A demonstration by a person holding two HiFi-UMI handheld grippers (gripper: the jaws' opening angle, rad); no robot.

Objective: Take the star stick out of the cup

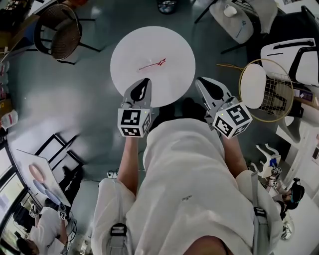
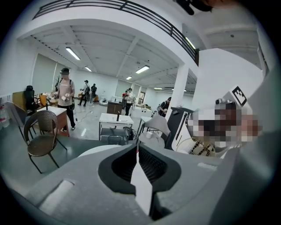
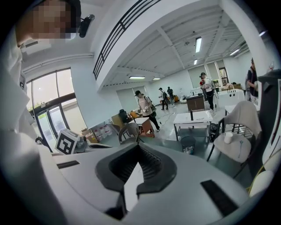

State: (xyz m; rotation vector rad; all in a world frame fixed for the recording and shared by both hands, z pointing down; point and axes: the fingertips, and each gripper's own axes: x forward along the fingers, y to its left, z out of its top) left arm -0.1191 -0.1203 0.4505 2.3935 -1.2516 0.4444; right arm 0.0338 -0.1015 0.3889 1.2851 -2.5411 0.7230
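A thin red star stick lies flat near the middle of the round white table, with its star end to the right. No cup stands on the table. My left gripper hangs over the table's near edge, jaws shut and empty, below and left of the stick. My right gripper is at the table's near right edge, also shut with nothing in it. In the left gripper view the left gripper points level across the room, and the right gripper does the same in its own view; neither view shows the stick.
A brown mesh chair stands at the far left. A badminton racket lies to the right, by a black-and-white chair. A white cup sits on a grey chair at the far right. People stand in the room's background.
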